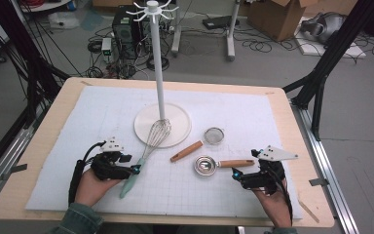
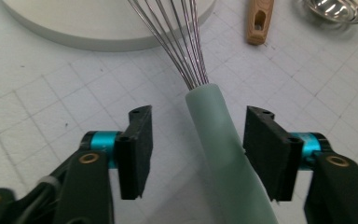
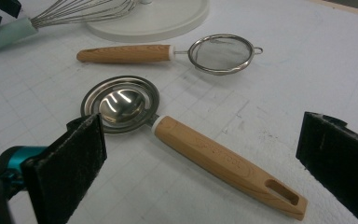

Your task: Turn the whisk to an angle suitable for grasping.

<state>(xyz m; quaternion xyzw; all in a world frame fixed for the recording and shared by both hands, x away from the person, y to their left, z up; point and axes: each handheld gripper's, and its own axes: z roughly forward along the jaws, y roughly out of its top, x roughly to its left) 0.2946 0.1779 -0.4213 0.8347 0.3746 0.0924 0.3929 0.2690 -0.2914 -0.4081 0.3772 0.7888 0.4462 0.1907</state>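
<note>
The wire whisk with the pale green rubbery handle (image 2: 223, 140) is lying on the white gridded mat (image 1: 253, 112), wires resting over the white stand's round base (image 1: 177, 134). It's being straddled by the wide-open left gripper (image 2: 197, 154), probably for hanging. The right gripper (image 3: 200, 163) is also being held open, over the wooden-handled steel spoon (image 3: 186, 140).

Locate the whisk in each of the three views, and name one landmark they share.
High view: whisk left of centre, handle beside the left tool.
Left gripper view: centre, green handle between the open jaws.
Right gripper view: top left corner.
Shared landmark: the white round stand base.
</note>
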